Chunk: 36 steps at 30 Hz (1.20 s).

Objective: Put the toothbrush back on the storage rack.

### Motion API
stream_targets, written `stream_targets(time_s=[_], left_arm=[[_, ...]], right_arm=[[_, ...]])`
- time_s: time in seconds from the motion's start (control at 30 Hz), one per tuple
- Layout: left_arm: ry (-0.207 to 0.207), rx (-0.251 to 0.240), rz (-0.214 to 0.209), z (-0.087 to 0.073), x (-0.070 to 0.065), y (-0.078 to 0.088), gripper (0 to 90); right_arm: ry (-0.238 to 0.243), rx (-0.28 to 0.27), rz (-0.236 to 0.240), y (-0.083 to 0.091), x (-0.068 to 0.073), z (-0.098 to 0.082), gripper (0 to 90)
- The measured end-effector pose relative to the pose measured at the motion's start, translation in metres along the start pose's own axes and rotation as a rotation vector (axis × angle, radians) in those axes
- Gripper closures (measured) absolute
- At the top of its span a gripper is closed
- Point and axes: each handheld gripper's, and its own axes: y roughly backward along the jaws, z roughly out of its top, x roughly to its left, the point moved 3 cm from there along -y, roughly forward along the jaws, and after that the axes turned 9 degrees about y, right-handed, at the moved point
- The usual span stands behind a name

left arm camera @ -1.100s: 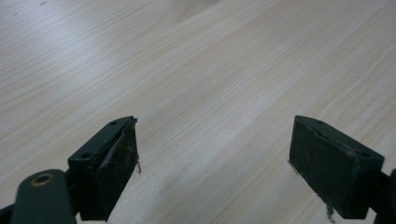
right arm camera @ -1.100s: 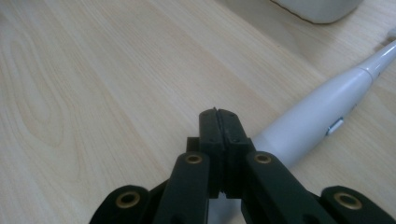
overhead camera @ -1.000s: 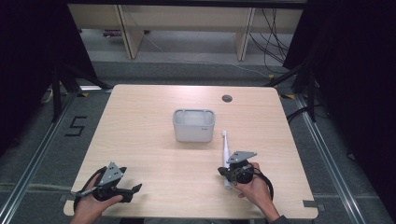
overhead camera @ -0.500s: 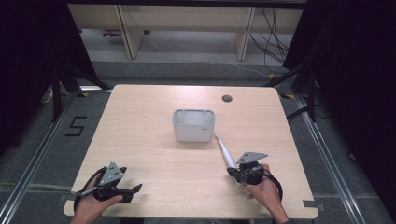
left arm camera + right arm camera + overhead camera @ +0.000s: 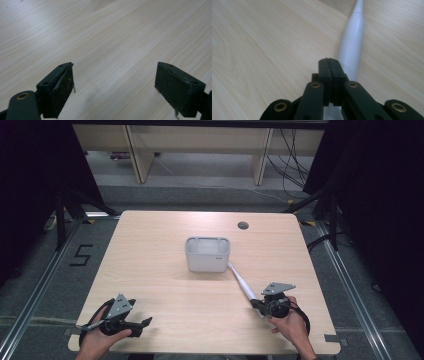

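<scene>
A long white stick-shaped tool lies slantwise on the wooden table, its thin tip near the front right corner of a grey-white bin. My right gripper is at the tool's thick near end. In the right gripper view its jaws are pressed together, and the white tool runs out from underneath them, not between them. My left gripper sits at the table's front left. It is open over bare wood, with nothing between its pads.
A round cable hole is in the table behind the bin. The bin stands mid-table, with two compartments visible from above. Dark floor, rails and cables surround the table, with shelving legs behind.
The right gripper has moved right and slightly nearer. The tool's thick end swung with it, from pointing straight away to lying slantwise, while its tip stayed near the bin. The left gripper stayed still.
</scene>
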Motion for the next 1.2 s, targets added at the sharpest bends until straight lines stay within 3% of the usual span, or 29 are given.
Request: stream_targets(time_s=[0.03,0.13,0.23,0.27,0.37,0.4,0.43,0.57,0.73,0.77,0.8,0.83,0.9,0.93,0.97,1.1,1.17,1.2], left_arm=[[0.001,0.0,0.0,0.0,0.0,0.0,15.1],[-0.008,0.007,0.002,0.0,0.001,0.0,15.1],[-0.006,0.006,0.001,0.0,0.0,0.0,15.1],[-0.008,0.007,0.002,0.0,0.001,0.0,15.1],[0.002,-0.002,0.002,0.0,0.0,0.0,15.1],[-0.007,0.006,0.005,0.0,0.001,0.0,15.1],[-0.006,0.005,0.005,0.0,0.001,0.0,15.1],[-0.007,0.008,0.002,0.0,0.0,0.0,15.1],[-0.016,0.014,0.026,0.0,0.002,-0.001,15.1],[-0.013,0.024,0.004,0.0,0.001,0.0,15.1],[0.009,0.003,-0.002,0.0,-0.001,-0.001,15.1],[0.007,0.005,0.002,0.0,-0.001,-0.001,15.1],[0.012,0.004,0.003,0.0,-0.001,-0.001,15.1],[0.011,0.005,0.004,0.0,-0.001,-0.001,15.1],[-0.005,0.021,0.016,0.0,0.001,0.0,15.1],[-0.003,-0.001,0.028,0.0,0.002,-0.002,15.1],[-0.003,0.012,0.016,0.0,0.001,0.0,15.1],[-0.005,0.017,0.016,0.0,0.001,0.001,15.1]], right_arm=[[-0.016,0.003,-0.005,0.001,0.0,-0.001,89.6],[-0.005,0.025,-0.006,0.005,-0.007,-0.004,89.5],[-0.026,0.018,-0.022,0.006,-0.01,-0.007,89.5],[-0.056,0.022,-0.021,0.007,-0.009,-0.008,89.5],[-0.026,0.04,-0.033,0.011,-0.017,-0.011,89.5],[-0.037,0.025,-0.044,0.011,-0.017,-0.011,89.4],[-0.052,0.046,-0.04,0.013,-0.017,-0.012,89.4],[-0.049,0.047,-0.047,0.014,-0.021,-0.013,87.6],[0.003,0.065,-0.058,0.021,-0.02,0.0,78.5],[0.004,0.067,-0.065,0.023,-0.02,0.005,75.8],[0.029,0.067,-0.077,0.023,-0.022,0.008,71.8],[0.041,0.091,-0.069,0.024,-0.024,0.011,70.1],[0.059,0.108,-0.1,0.023,-0.028,0.018,66.0],[0.035,0.15,-0.099,0.022,-0.029,0.021,63.3],[0.025,0.157,-0.102,0.019,-0.03,0.024,61.5],[0.052,0.224,-0.099,0.009,-0.037,0.031,57.4],[0.021,0.275,-0.074,0.003,-0.036,0.033,56.1],[0.04,0.28,-0.083,0.0,-0.037,0.034,55.5]])
